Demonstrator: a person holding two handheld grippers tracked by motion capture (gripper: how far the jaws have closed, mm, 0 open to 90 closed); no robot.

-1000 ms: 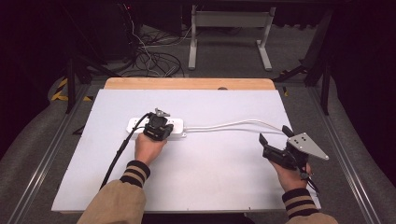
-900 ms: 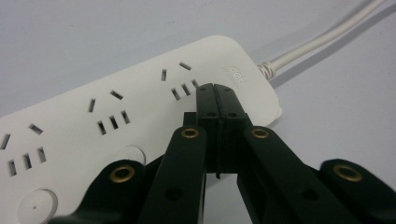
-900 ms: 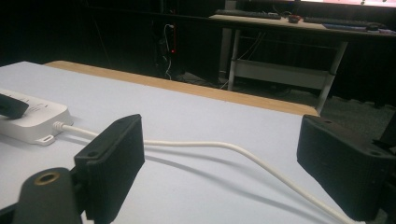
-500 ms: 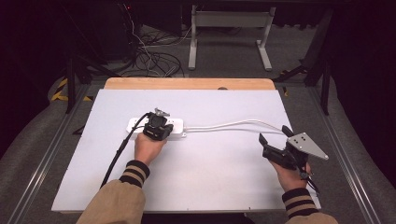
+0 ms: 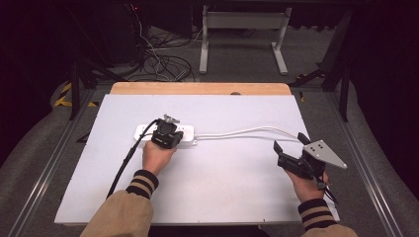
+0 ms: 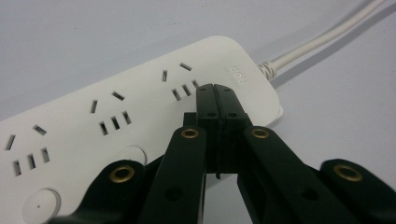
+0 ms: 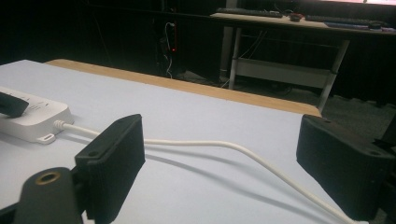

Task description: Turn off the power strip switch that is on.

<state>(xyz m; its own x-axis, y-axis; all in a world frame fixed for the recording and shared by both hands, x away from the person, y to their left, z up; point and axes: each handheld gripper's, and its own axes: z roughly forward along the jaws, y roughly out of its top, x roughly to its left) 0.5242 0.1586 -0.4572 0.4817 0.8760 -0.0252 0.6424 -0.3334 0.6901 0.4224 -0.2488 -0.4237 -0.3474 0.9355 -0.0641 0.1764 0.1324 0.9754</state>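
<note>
White power strip (image 5: 165, 134) lying flat left of centre on the white counter (image 5: 222, 187), long side roughly parallel to the far wooden edge (image 5: 200, 88). Sockets all empty in the left gripper view, round buttons (image 6: 41, 204) along the near side. White cord (image 5: 247, 131) leaving the right end of the strip, arching across toward the right edge of the counter.

Left tongs (image 6: 215, 93) closed tight, nothing between them, tips resting on or just above the top face of the strip near its cord end; contact hard to confirm. Right tongs (image 7: 219, 168) spread wide and empty, held low over the counter well to the right, the cord running across in front of them.

Step in hand, judged: pinning or pressing the strip with the closed left tips while the right waits. Next move likely calls for steady downward pressure on the left, and on the right a short reach forward and down to straddle the cord before closing.

Plenty of bare counter between the two hands and toward the near edge. Right hand close to the right rim of the counter; little margin there.
</note>
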